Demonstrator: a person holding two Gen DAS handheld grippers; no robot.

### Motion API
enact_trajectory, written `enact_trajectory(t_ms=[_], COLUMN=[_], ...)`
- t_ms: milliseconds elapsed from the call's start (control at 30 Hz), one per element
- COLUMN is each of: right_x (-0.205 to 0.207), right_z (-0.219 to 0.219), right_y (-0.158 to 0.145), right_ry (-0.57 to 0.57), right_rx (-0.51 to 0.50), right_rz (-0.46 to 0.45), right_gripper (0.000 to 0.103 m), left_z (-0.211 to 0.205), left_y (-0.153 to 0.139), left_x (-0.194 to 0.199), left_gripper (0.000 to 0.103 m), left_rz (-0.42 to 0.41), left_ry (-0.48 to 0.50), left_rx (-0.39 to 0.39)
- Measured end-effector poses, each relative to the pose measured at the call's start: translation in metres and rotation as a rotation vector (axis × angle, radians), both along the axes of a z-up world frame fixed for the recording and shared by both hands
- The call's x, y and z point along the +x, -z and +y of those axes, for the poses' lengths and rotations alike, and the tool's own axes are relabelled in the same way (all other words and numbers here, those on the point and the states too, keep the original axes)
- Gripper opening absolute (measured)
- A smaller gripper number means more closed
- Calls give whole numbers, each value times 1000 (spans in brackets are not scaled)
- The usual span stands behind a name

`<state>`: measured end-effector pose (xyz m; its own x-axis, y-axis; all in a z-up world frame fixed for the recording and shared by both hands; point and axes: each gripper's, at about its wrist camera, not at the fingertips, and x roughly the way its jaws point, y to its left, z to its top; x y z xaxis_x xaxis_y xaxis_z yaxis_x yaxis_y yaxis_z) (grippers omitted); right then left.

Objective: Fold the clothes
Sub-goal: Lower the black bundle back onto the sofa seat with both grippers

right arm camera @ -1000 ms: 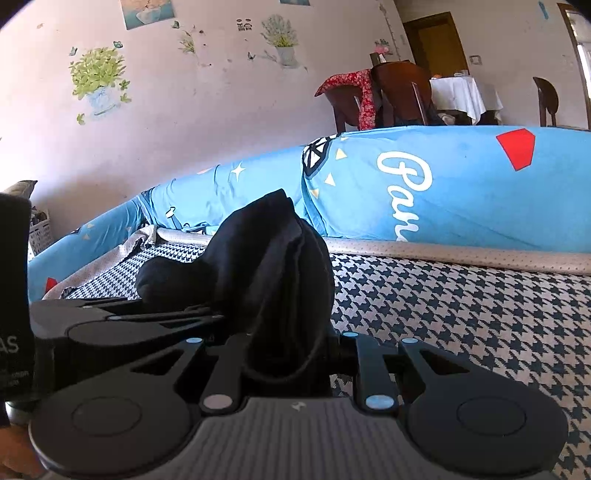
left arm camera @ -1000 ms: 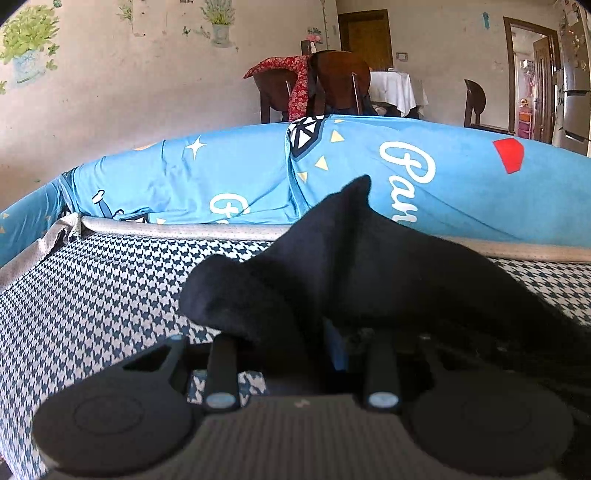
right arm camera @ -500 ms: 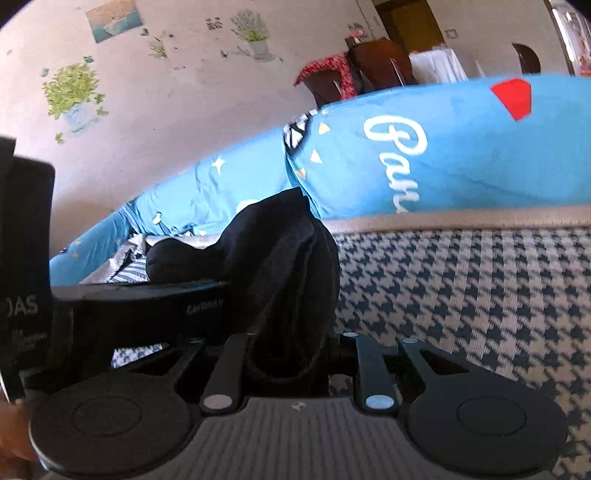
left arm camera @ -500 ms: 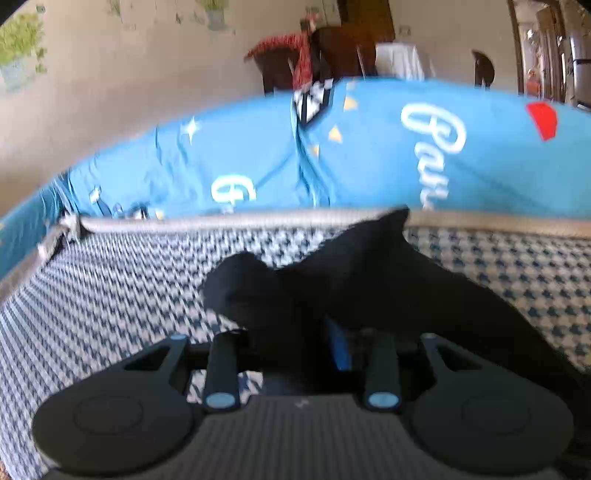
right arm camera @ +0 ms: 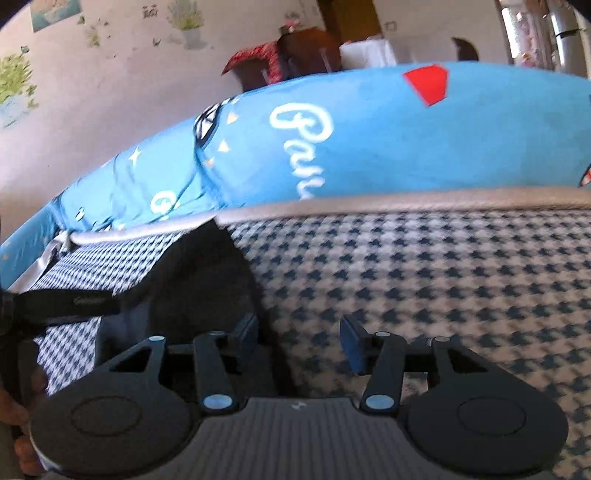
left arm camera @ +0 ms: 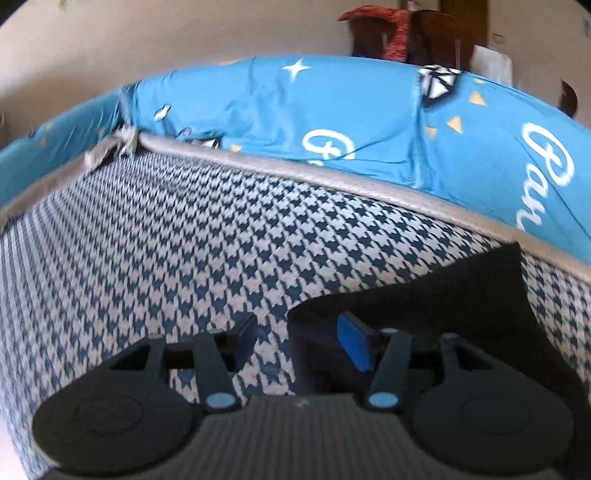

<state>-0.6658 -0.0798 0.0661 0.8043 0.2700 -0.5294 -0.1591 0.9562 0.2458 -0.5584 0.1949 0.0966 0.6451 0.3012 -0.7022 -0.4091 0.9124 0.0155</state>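
left gripper (left arm camera: pixel 297 338): black, blue pad | right gripper (right arm camera: pixel 299 338): black, silver rivets

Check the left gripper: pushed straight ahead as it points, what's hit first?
Left gripper is open over bare houndstooth cover. Likely that cover, then the grey piping and blue cushion; black garment lies right. Depth unclear.

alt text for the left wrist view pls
The left hand-held gripper is open just above a houndstooth cushion, its right finger over the edge of a flat black garment. A blue cover with white lettering runs behind the cushion, with chairs beyond it.
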Motion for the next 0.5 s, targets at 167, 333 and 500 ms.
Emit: enact_trajectory(t_ms=[167, 333, 500], right_x=[-8, -14, -4], right_z=[-1, 17, 24], right_y=[-11, -13, 6], right_ry=[-60, -206, -198], right_rx=[43, 50, 1], right_rz=[-61, -84, 5], right_gripper=[32, 30, 29], left_z=[10, 17, 18], left_y=[5, 15, 22], left_x=[3, 11, 15], left_gripper=[53, 58, 68], left_rz=[4, 20, 37], left_ry=[-23, -45, -54], left_rx=[-35, -61, -47])
